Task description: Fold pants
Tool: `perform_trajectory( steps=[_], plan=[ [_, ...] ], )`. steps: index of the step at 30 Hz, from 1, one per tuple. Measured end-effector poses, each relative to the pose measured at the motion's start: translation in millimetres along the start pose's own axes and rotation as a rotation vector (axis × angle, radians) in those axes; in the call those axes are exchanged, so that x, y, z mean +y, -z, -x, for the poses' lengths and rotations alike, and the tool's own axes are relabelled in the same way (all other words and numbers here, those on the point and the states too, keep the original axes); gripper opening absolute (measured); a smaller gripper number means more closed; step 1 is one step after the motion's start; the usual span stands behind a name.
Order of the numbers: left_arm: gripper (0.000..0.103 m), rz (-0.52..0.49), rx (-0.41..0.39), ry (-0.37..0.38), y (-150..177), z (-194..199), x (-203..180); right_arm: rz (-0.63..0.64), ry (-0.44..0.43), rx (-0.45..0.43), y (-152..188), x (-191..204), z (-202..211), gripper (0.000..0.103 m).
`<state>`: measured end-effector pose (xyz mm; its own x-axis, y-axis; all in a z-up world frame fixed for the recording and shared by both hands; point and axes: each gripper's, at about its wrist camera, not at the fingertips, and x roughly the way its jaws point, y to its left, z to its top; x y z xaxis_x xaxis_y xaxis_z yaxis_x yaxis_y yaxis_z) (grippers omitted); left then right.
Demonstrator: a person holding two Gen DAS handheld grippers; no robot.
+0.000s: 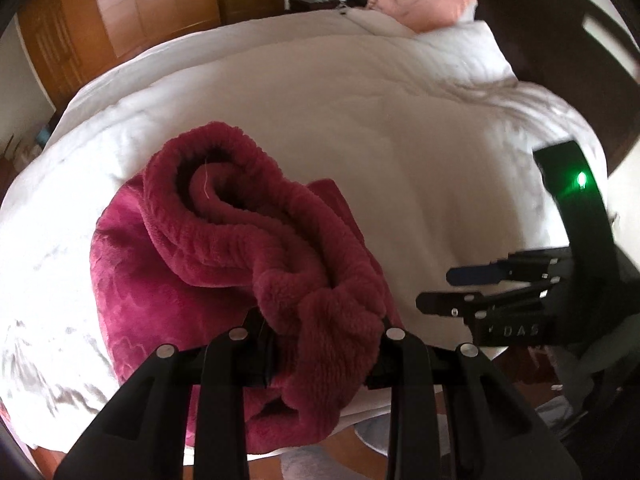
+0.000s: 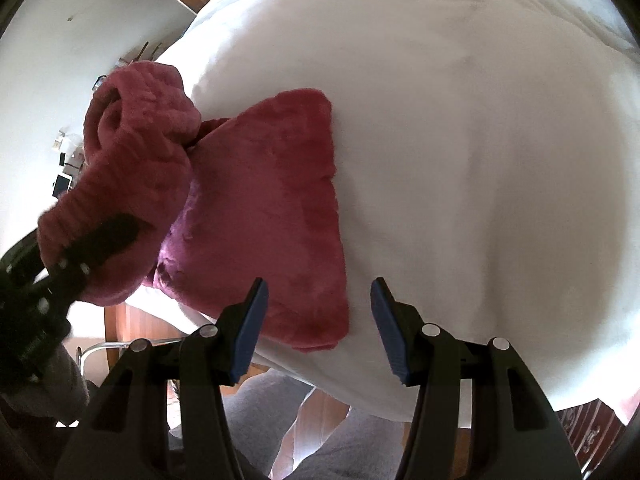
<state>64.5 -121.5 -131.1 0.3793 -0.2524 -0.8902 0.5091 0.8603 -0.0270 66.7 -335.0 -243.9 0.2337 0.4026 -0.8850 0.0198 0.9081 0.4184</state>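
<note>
The left gripper (image 1: pixel 324 340) was clamped on a bunched fold of the fleece pants (image 1: pixel 224 240), its pads buried in the pile and impossible to make out. In the left wrist view the crimson pants lay heaped near the foot edge of the bed (image 1: pixel 380 128), the ribbed waistband curling open on top. This view alone showed the pink pillow (image 1: pixel 416 0), the white pillow (image 1: pixel 472 52) and the wooden wardrobe (image 1: pixel 120 12); the right gripper (image 1: pixel 452 288) hovered at the right over bare duvet, blurred.

In the right wrist view the right gripper (image 2: pixel 316 328) stood open, blue pads apart, nothing between them, just above the near corner of the pants (image 2: pixel 272 208). Here the flat folded panel showed plainly, while the left gripper (image 2: pixel 100 240) lifted the waistband end at the left, smeared by motion. Grey trouser legs (image 2: pixel 256 412) of the person, cut off by the frame, appeared below.
</note>
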Motion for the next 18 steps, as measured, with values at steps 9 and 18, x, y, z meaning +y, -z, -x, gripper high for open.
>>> perform_trajectory(
  steps=[9, 18],
  plan=[
    [0.031, -0.04, 0.044, 0.026, 17.1, -26.2, -15.1, -0.037, 0.023, -0.019, -2.2, -14.4, 4.9, 0.055],
    [0.065, 0.014, 0.03, 0.18, 31.5, -28.9, -12.3, -0.069, 0.033, -0.035, -6.8, -23.6, 9.9, 0.055]
  ],
)
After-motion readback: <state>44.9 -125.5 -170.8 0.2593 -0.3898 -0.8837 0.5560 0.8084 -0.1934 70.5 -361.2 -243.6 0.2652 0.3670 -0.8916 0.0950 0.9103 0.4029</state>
